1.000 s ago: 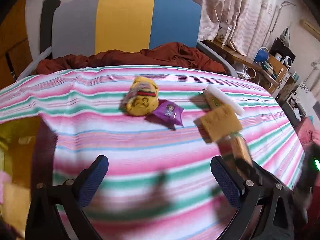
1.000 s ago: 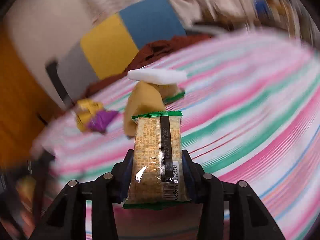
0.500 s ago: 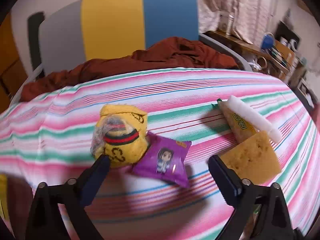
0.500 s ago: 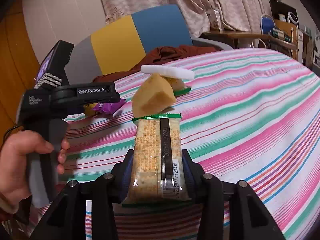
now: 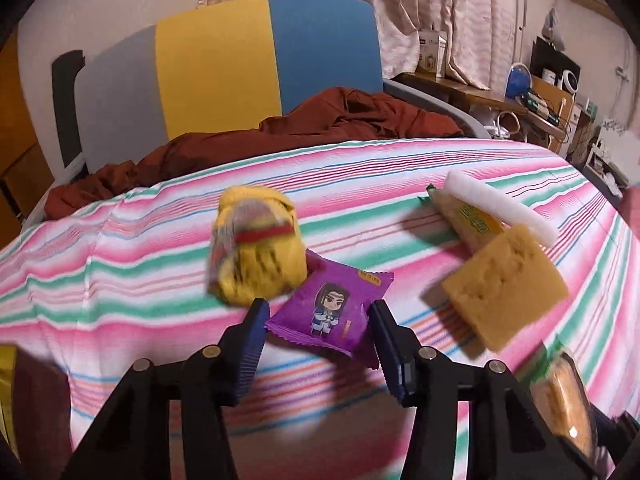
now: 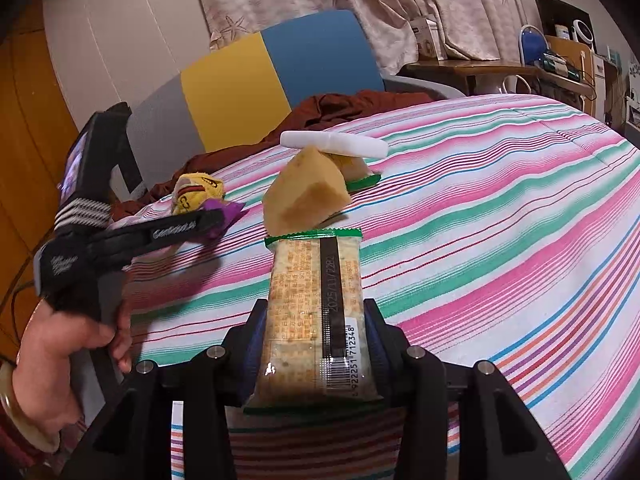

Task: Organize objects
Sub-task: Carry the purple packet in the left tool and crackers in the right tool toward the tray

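Note:
On the striped tablecloth lie a purple snack packet (image 5: 330, 307), a yellow bundle (image 5: 256, 250), a yellow sponge (image 5: 506, 286), a white bar (image 5: 500, 206) and a cracker pack with a green edge (image 5: 468, 218). My left gripper (image 5: 318, 322) is open, its blue fingers on either side of the purple packet's near end, apart from it. My right gripper (image 6: 316, 328) is shut on a cracker packet (image 6: 316, 304) and holds it above the cloth, just in front of the sponge (image 6: 306, 196). That packet also shows at the lower right of the left wrist view (image 5: 564, 396).
A brown blanket (image 5: 320, 124) lies at the table's far edge before a grey, yellow and blue chair back (image 5: 224, 64). A cluttered wooden desk (image 5: 532, 100) stands at the right. The left gripper's body (image 6: 132, 236) and the hand holding it fill the left of the right wrist view.
My left gripper has moved forward to the purple packet and its fingers have narrowed around it. My right gripper has kept the cracker packet and stayed near the sponge.

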Motion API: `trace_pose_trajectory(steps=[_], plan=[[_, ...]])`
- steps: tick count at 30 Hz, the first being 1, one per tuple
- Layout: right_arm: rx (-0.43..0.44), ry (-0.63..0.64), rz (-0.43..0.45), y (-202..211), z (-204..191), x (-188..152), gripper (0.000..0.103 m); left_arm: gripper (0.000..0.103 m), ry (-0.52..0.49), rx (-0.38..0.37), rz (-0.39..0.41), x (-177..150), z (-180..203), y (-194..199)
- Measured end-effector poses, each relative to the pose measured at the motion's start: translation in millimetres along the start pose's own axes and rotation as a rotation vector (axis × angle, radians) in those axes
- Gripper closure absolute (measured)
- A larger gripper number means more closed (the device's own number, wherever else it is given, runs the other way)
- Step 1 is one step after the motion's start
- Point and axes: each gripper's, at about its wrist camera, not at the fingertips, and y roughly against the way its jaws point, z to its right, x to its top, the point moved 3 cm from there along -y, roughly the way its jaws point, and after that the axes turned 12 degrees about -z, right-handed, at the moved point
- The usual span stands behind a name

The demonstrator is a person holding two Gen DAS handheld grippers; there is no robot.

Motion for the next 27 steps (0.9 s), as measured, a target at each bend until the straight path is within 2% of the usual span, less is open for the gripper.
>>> trace_pose_trajectory(steps=[7,19,27], plan=[[-0.007,0.004,0.002,-1,-1,0,0.057,0.052,0.086,-0.038,0.033,-26,-15,22],[-0.036,0.017,0.002,-1,-4,-1,0.057,0.052,0.134,-0.064,0.04,-68,-27,46],[-0.082,0.052,0.028,4,-11,-3,0.057,0.052,0.182,-0.13,0.069,-95,-41,76]])
